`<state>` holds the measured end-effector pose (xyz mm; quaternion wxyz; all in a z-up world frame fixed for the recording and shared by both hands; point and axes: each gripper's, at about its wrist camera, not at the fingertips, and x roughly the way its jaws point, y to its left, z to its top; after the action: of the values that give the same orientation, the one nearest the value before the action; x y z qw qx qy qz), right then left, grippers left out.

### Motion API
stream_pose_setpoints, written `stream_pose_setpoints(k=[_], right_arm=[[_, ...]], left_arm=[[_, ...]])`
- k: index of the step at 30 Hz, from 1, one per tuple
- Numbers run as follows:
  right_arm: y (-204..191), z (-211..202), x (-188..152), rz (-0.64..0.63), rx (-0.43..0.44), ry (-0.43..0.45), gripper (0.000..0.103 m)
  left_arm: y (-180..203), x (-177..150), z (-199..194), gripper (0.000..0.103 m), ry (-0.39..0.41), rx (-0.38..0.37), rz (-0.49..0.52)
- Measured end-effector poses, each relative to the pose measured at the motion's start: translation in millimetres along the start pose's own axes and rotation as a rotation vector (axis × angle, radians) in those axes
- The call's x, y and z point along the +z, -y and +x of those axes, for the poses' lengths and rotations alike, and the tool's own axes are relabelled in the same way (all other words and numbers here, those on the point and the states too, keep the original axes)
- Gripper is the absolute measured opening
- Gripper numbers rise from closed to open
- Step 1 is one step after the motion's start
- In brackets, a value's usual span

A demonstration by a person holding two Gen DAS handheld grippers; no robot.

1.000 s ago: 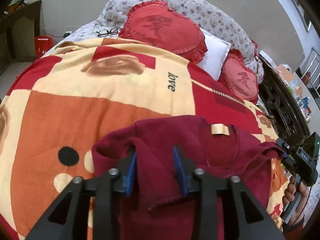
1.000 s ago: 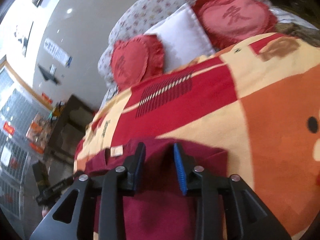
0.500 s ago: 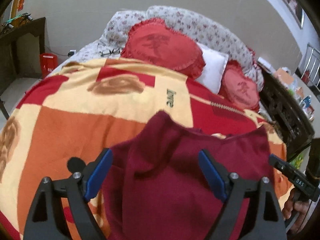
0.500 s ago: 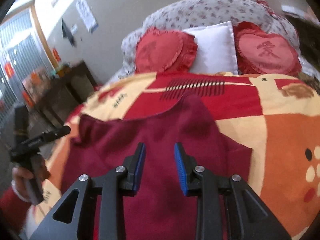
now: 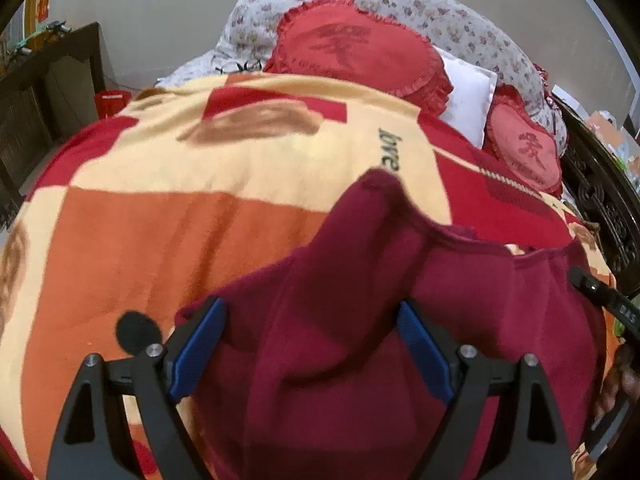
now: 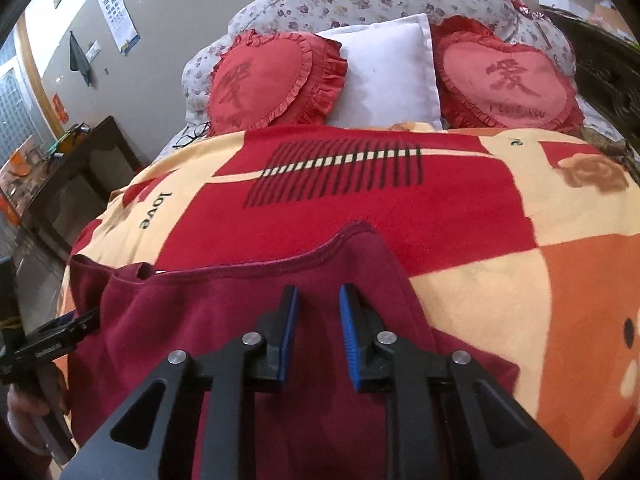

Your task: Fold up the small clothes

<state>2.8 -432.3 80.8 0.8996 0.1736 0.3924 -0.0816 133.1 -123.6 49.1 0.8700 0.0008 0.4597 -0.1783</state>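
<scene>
A dark red knit garment (image 5: 340, 264) lies on the patterned blanket (image 5: 160, 220) of a bed, one corner peaked toward the pillows. My left gripper (image 5: 310, 306) hovers over its left part, jaws wide open, no cloth between the pads. In the right wrist view the same garment (image 6: 200, 312) fills the foreground, its hemmed edge running across. My right gripper (image 6: 320, 291) hangs over it with a narrow gap, and its jaws are closing. Cloth shows through the gap, but the pads do not press on it. Each gripper appears at the other view's edge, the right gripper (image 5: 604, 300) and the left gripper (image 6: 52, 340).
Two red heart cushions (image 6: 272, 80) (image 6: 504, 80) and a white pillow (image 6: 388, 72) lean on a floral headboard roll. Glasses (image 6: 192, 132) lie near the pillows. Dark wood furniture (image 5: 48, 92) and a red bin (image 5: 110, 100) stand left of the bed; a carved bed frame (image 5: 596, 184) runs along the right.
The left gripper let go of the cloth fold and opened wide. The garment's label is now covered. The right gripper rolled level, swung toward the garment's middle, and its gap narrowed.
</scene>
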Motion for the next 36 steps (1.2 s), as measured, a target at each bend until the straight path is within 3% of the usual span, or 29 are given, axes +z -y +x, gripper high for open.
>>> stream_pose_setpoints(k=[4, 7, 11, 13, 15, 20, 27, 31, 36], right_arm=[[-3.1, -37.9, -14.3, -0.021, 0.038, 0.035, 0.052], [-3.4, -53.8, -28.5, -0.053, 0.027, 0.043, 0.052], [9.2, -43.4, -40.7, -0.069, -0.058, 0.015, 0.052], [20.9, -32.5, -39.2, -0.041, -0.043, -0.003, 0.052], [24.3, -35.7, -34.2, -0.012, -0.026, -0.009, 0.052], [12.2, -63.2, -39.1, -0.059, -0.029, 0.019, 0.053], [1.8, -73.2, -75.6, -0.128, -0.048, -0.007, 0.058], [10.4, -51.0, -85.0, -0.133, -0.091, -0.054, 0.058], [6.2, -74.5, -77.3, -0.079, -0.065, -0.015, 0.059]], left_arm=[[7.0, -0.6, -30.5, 0.090, 0.079, -0.059, -0.013], [19.1, 0.5, -34.5, 0.090, 0.096, -0.073, 0.019], [26.7, 4.2, -6.8, 0.090, 0.049, -0.009, 0.036], [19.9, 4.5, 12.8, 0.092, -0.001, 0.015, 0.013], [13.3, 4.2, 15.8, 0.094, 0.006, -0.005, -0.007], [11.9, -0.3, -3.6, 0.094, 0.020, 0.020, 0.027], [11.0, -14.3, -42.7, 0.094, 0.072, 0.047, 0.069], [14.5, -23.0, -56.4, 0.094, 0.081, 0.060, 0.103], [15.6, -33.2, -67.6, 0.094, 0.082, 0.066, 0.129]])
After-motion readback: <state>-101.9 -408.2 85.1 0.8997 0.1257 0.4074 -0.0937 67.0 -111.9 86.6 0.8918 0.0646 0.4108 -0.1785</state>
